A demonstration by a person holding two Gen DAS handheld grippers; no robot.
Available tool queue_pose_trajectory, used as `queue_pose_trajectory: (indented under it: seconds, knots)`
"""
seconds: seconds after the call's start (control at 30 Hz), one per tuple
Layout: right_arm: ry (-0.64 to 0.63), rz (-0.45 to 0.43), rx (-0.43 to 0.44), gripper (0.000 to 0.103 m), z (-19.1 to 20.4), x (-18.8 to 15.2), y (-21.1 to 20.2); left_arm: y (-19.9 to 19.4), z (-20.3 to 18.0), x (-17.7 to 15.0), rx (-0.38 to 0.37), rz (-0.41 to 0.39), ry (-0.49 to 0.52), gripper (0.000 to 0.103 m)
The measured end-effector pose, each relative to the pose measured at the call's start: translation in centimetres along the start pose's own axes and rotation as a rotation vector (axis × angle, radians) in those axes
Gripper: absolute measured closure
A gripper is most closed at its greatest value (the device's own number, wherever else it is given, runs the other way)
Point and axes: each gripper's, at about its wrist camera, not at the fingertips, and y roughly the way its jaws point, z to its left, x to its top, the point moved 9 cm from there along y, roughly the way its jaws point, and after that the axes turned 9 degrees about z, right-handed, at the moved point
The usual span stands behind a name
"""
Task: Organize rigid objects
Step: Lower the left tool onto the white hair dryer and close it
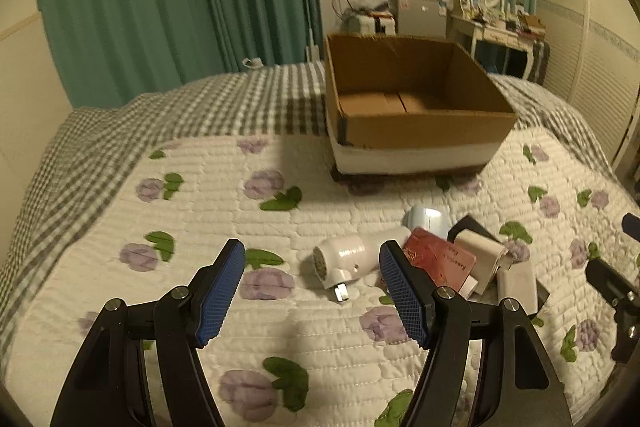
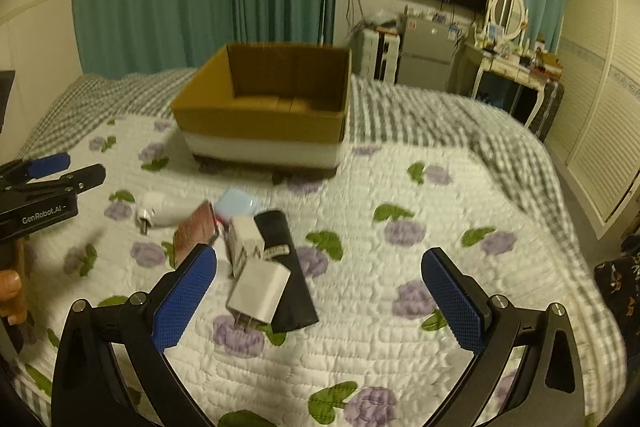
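Both jaws were held wide apart, nothing gripped: left gripper beside the white plug-in device; right gripper over the white charger; cardboard box was set beyond.

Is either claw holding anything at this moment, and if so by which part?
Nothing is held. The left claw and right claw are both open above the quilt, short of the white charger.

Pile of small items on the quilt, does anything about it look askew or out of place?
Yes. The white charger lies tipped on the black sleeve, prongs out, and the red box leans crooked. Everything is heaped together while the cardboard box behind shows bare floor.
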Motion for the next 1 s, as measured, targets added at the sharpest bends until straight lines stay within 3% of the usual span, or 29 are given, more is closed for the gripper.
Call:
queue_pose_trajectory:
  seconds: [0.17,0.37,0.57,0.83,1.0]
  knots:
    - [-0.012,0.065,0.01,0.0,0.8,-1.0,3.3,3.0,-0.5,-0.4,-0.009,0.065,0.04,0.03]
    - [-0.042,0.122,0.023,0.0,2.0,-1.7,6.1,6.2,-1.8,-1.1,-0.085,0.168,0.118,0.03]
    - [-0.041,0.168,0.036,0.0,2.4,-2.4,8.1,8.6,-2.6,-0.5,-0.032,0.195,0.268,0.03]
    - [-0.043,0.206,0.029,0.0,2.6,-2.7,9.9,11.9,-4.7,-0.1,-0.118,0.227,0.496,0.03]
    - [-0.046,0.221,0.019,0.002,3.0,-2.6,10.7,13.6,-4.5,0.0,-0.165,0.249,0.445,0.033]
